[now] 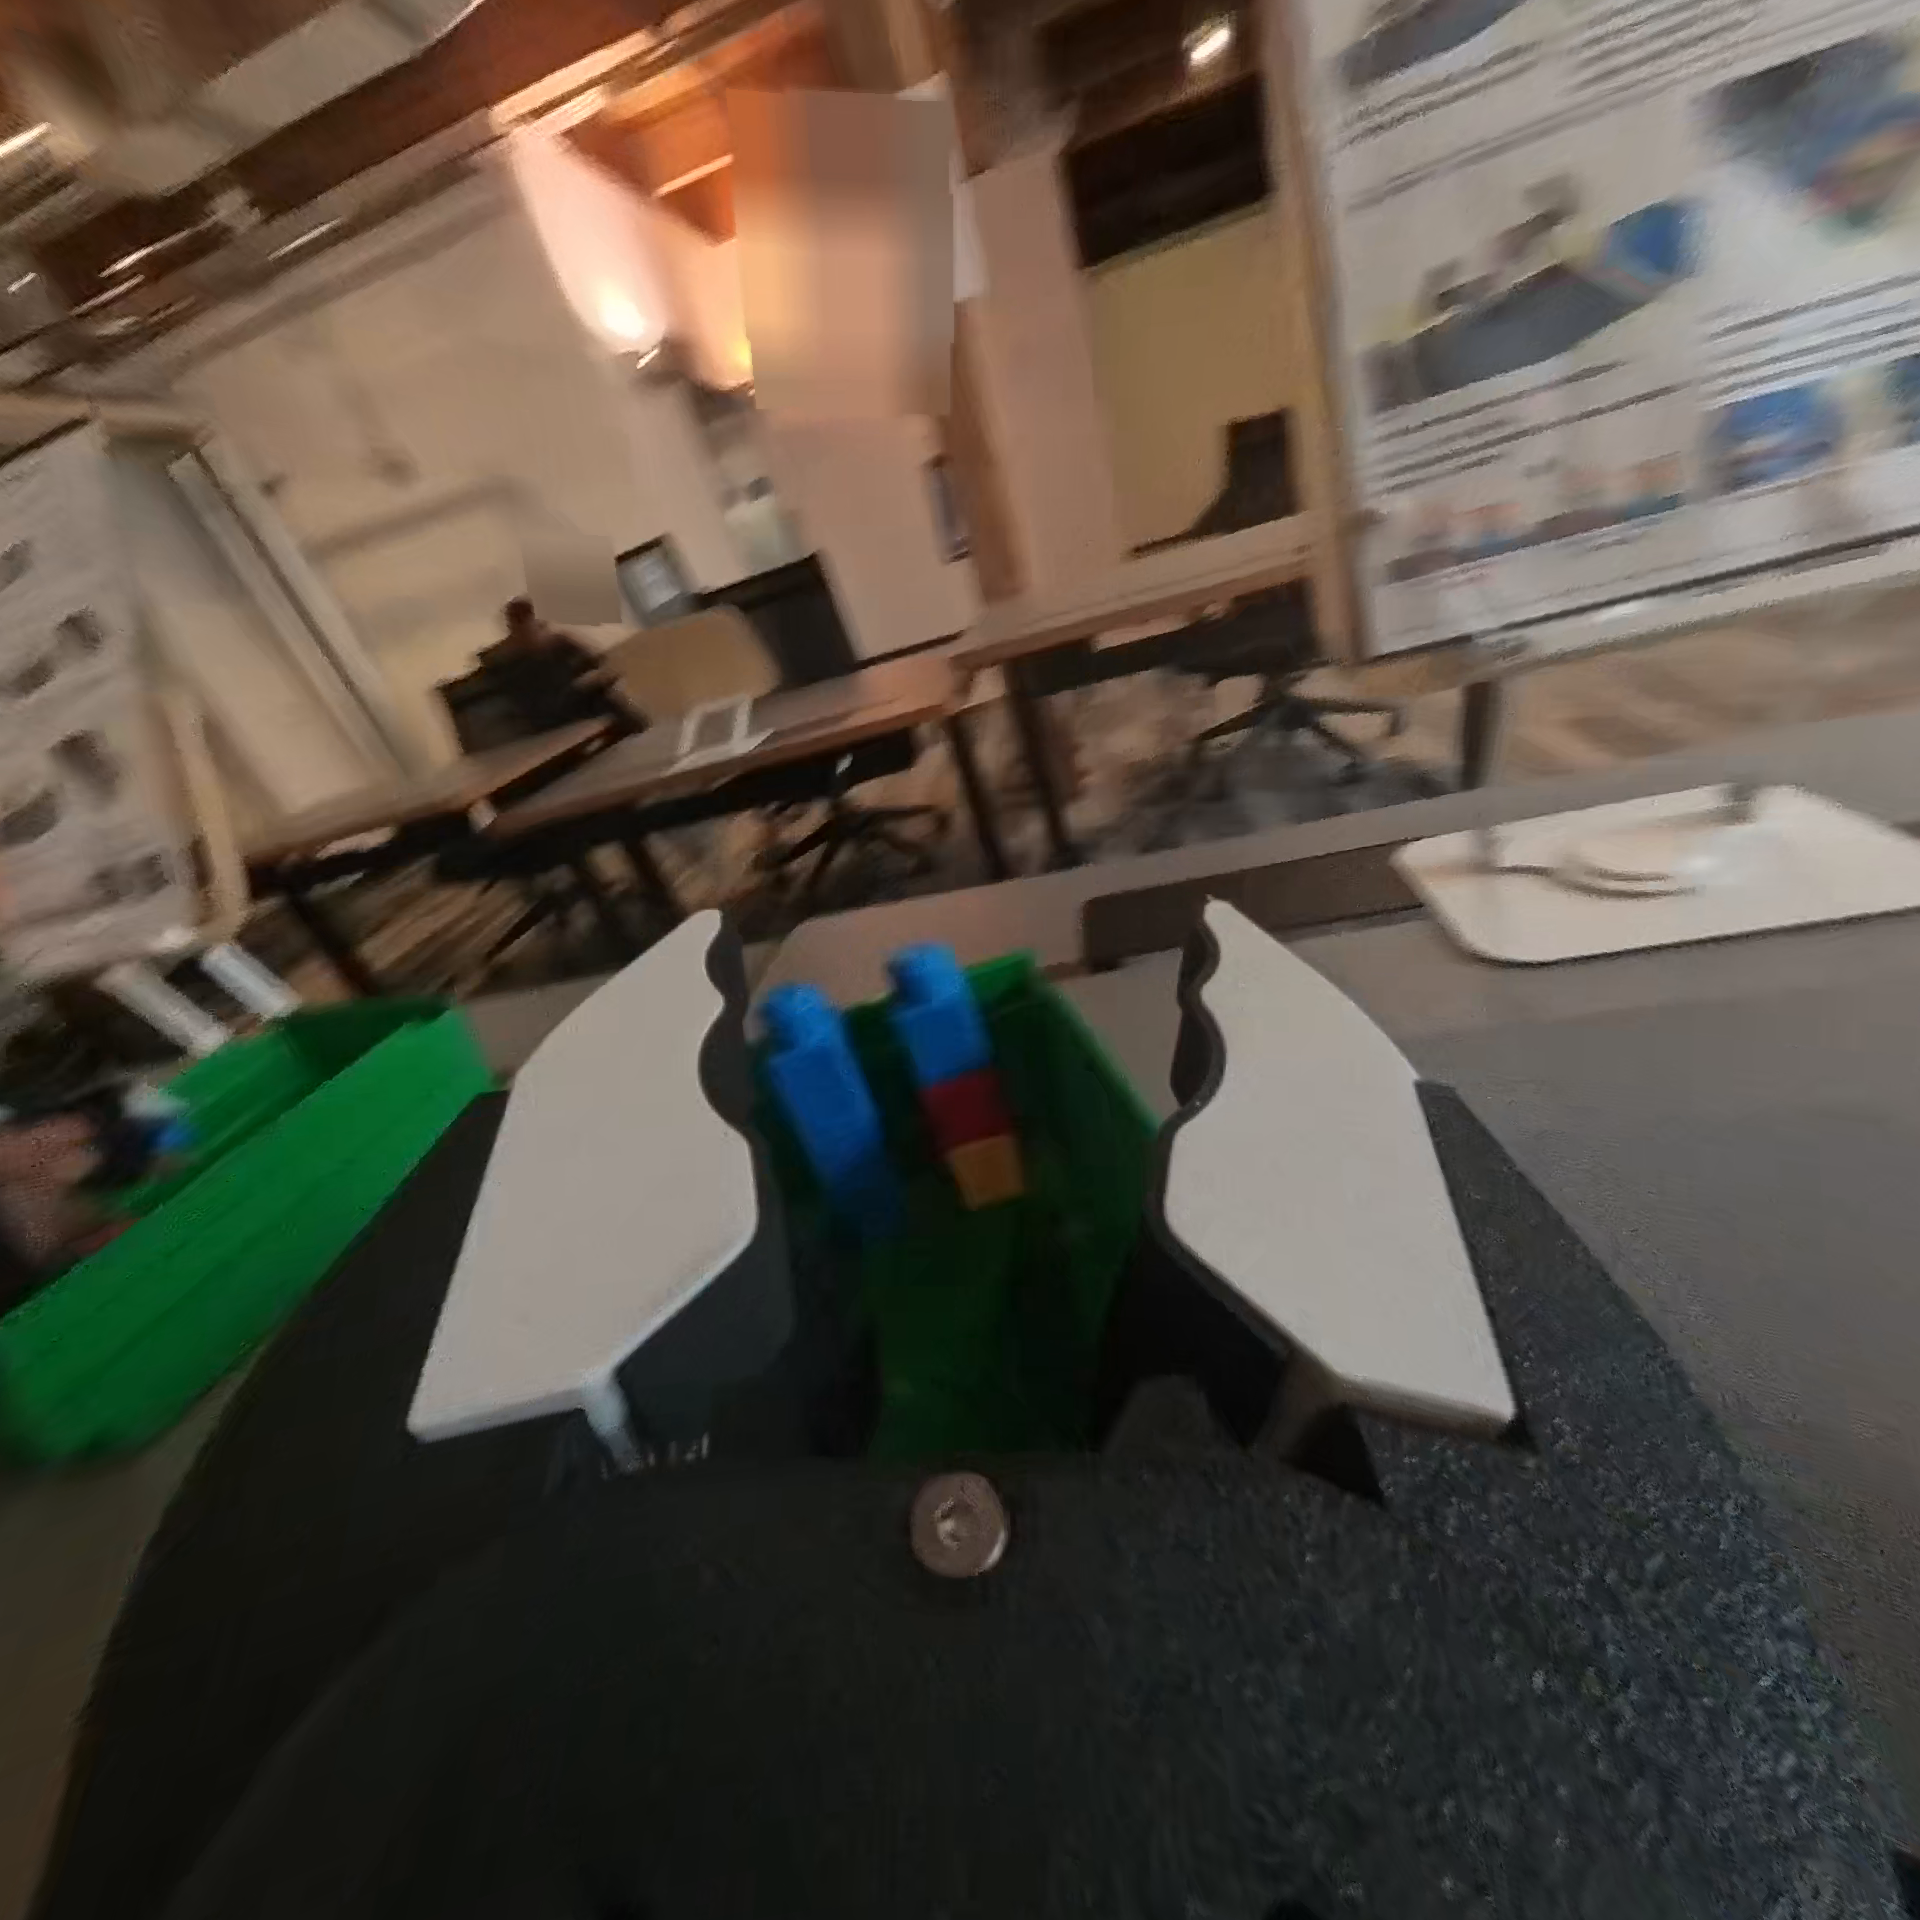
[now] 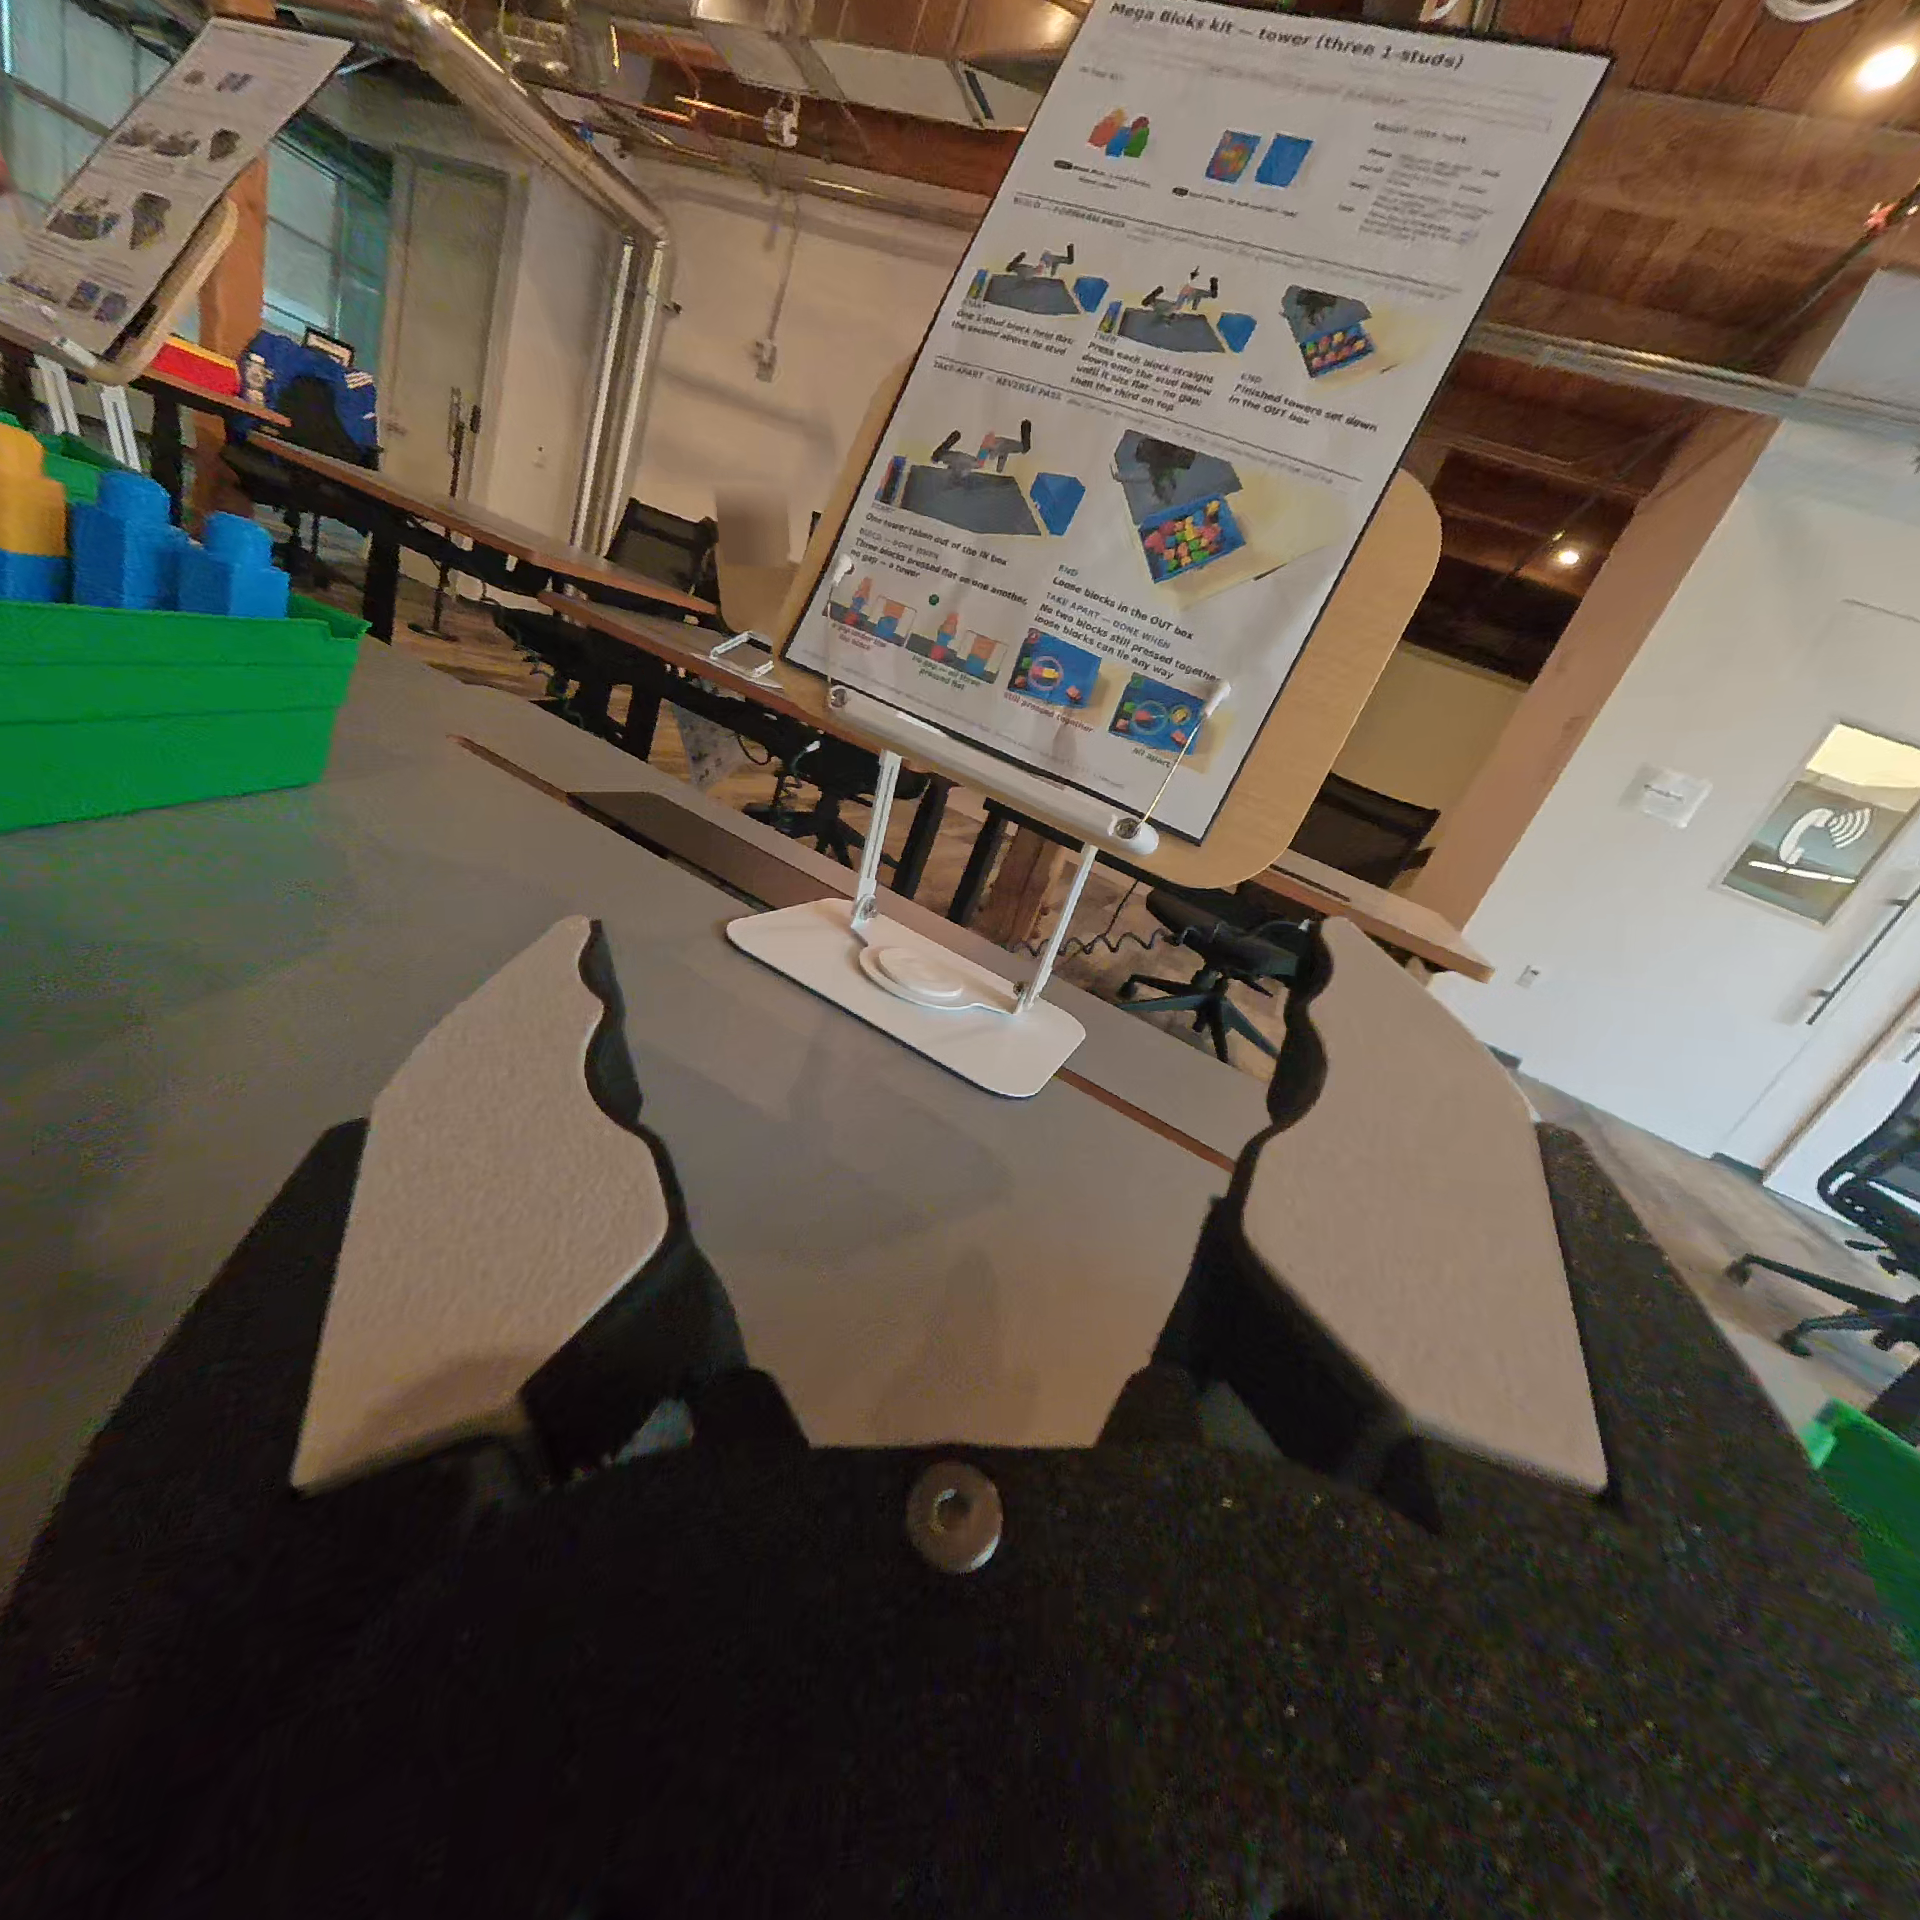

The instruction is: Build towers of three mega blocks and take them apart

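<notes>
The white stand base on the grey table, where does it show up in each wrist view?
Left wrist view: white stand base at the right edge, beyond the open jaws, blurred.
Right wrist view: centre, just beyond the open jaws, carrying the instruction sheet.
Shared landmark: the dark slot in the grey table, left of the base.

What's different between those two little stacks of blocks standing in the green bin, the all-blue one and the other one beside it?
The all-blue stack is a single colour, while the mixed stack runs blue, then red, then yellow-orange. The all-blue stack stands nearer the left tool's left finger; the mixed stack stands more toward the middle of the gap. Both stand upright in the green bin, each with a blue round stud at the top, seen between the open jaws; neither is gripped. The view is blurred.
</notes>
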The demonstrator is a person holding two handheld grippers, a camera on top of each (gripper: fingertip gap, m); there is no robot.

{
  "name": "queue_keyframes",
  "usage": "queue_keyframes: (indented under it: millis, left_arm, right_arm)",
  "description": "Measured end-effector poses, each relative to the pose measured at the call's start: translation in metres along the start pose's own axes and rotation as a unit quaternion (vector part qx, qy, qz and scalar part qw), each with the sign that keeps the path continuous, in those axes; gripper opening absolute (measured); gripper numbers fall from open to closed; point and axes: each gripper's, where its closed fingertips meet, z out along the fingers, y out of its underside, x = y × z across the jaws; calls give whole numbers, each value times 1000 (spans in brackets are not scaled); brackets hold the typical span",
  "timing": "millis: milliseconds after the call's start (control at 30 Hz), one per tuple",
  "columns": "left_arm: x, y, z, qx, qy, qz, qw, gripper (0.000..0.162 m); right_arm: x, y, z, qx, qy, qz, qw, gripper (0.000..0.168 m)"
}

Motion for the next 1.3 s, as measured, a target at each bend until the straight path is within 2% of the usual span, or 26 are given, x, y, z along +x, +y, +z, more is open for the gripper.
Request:
queue_keyframes:
  millis: [67,200,333,467,633,867,1167,1300]
  left_arm:
    - [-33,22,2,-40,-46,-11,998,80]
    - [-73,72,14,-135,-89,-10,987,81]
    - [-84,117,29,-224,-90,14,970,81]
    - [-95,141,45,-274,-105,34,955,73]
    - [-109,153,57,-316,-126,48,939,59]
    - [-117,166,70,-343,-133,72,927,51]
    - [-126,181,83,-352,-123,86,924,60]
    - [-129,184,86,-350,-124,98,923,56]
  right_arm:
    - [1,0,-1,0,2,-1,1000,120]
    - [4,3,-2,-4,4,2,1000,120]
    - [5,6,-2,-8,1,14,1000,120]
    - [6,7,-3,-8,0,18,1000,120]
    - [9,8,-5,-7,0,25,1000,120]
    - [10,9,-6,-7,0,25,1000,119]
    - [10,16,-4,-23,-1,12,1000,118]
    - [9,17,-4,-26,0,2,1000,117]
